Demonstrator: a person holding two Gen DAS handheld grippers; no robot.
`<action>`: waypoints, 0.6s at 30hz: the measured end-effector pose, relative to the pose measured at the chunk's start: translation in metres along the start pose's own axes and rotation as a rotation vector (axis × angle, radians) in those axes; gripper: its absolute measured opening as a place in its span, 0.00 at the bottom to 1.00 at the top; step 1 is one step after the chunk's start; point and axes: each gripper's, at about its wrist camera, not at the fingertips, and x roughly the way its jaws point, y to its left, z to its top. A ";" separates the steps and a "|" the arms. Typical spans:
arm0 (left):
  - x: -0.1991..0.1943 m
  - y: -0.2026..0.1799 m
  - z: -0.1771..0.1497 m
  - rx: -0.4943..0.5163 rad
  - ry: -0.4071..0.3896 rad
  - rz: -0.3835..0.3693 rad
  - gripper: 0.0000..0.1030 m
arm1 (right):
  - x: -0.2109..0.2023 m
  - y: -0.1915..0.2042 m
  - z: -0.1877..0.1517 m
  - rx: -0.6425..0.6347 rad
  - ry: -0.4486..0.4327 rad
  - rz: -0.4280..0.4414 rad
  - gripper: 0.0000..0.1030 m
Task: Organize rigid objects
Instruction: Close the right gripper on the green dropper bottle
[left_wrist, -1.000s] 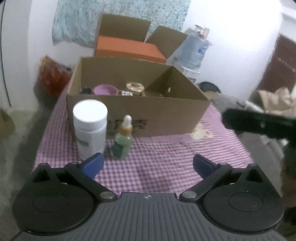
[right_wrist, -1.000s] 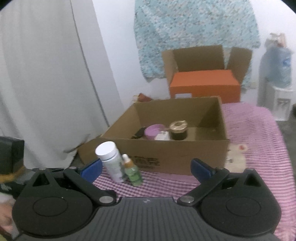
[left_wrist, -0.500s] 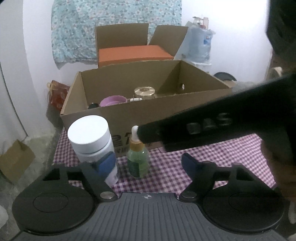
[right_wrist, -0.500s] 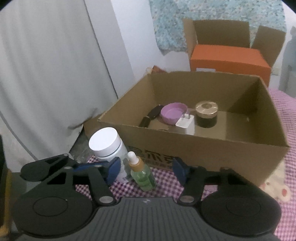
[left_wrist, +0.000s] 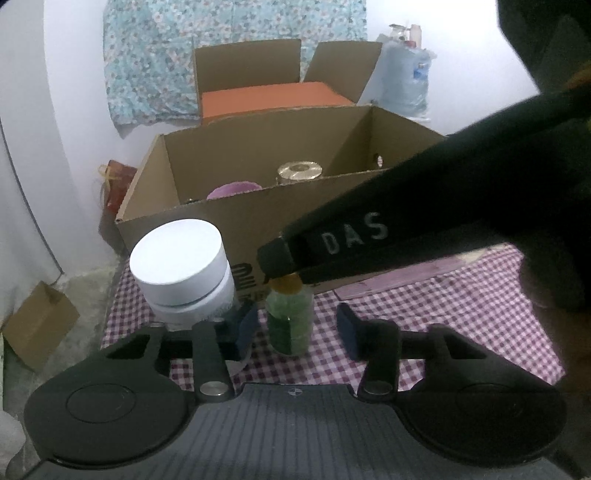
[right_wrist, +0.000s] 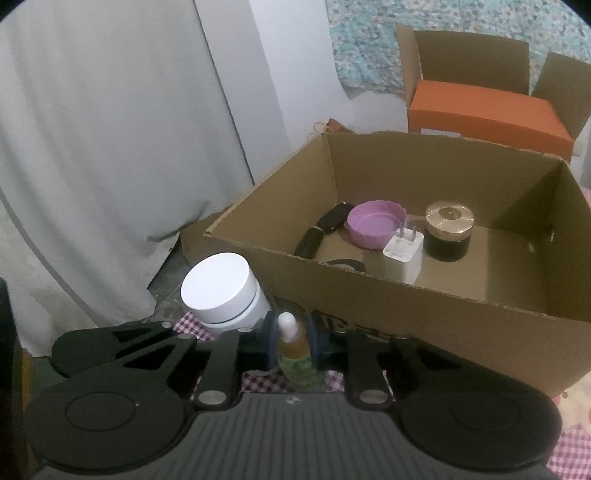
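the right gripper (right_wrist: 293, 341) is clamped on the neck of the green dropper bottle (right_wrist: 295, 354), which stands on the checked cloth (left_wrist: 461, 295) just before the cardboard box (right_wrist: 424, 306); the left gripper (left_wrist: 297, 328) is closing with that bottle between its pads (not touching); it could jostle the white jar (left_wrist: 184, 273) beside it or knock the bottle askew

White jar (right_wrist: 221, 295) and cardboard box (right_wrist: 424, 314) wall crowding the dropper bottle (right_wrist: 295, 354).
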 end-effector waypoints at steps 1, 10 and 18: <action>0.002 0.000 0.001 -0.002 0.004 0.003 0.32 | -0.001 0.000 0.000 0.001 0.001 0.001 0.18; 0.002 0.002 0.002 -0.076 0.013 -0.075 0.28 | -0.016 -0.004 -0.007 0.014 0.015 -0.036 0.17; -0.011 -0.021 -0.001 -0.047 0.024 -0.187 0.28 | -0.051 -0.019 -0.030 0.080 0.026 -0.074 0.17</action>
